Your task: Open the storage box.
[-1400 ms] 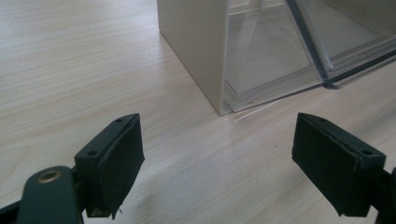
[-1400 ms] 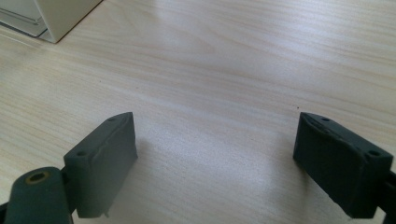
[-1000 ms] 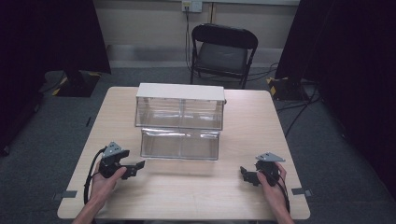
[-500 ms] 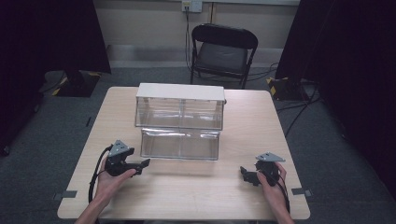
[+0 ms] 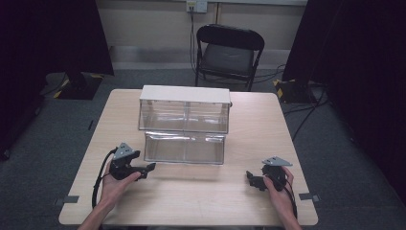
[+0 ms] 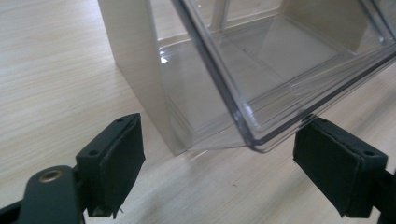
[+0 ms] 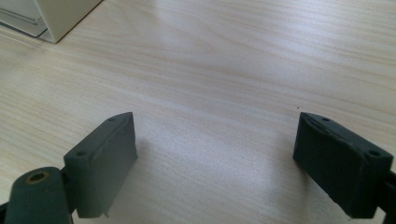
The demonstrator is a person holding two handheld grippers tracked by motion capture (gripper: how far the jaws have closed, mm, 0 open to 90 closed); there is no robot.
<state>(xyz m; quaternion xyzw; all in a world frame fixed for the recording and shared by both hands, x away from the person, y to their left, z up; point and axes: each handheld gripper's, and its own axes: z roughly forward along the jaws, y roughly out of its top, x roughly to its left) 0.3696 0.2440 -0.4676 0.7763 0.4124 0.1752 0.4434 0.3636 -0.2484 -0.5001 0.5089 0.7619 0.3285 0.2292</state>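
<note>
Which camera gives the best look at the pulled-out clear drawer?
The high view: the whole clear drawer shows, pulled out of the white cabinet. The left gripper view shows one near corner between open jaws; the right gripper view catches a sliver at its top left.

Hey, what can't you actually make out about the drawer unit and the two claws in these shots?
- Drawer unit: its back is hidden by its own body in the high view.
- Pulled-out clear drawer: cut off by the top and right edges of the left gripper view.
- Left claw, right claw: too small in the high view to judge the jaw gap.
</note>
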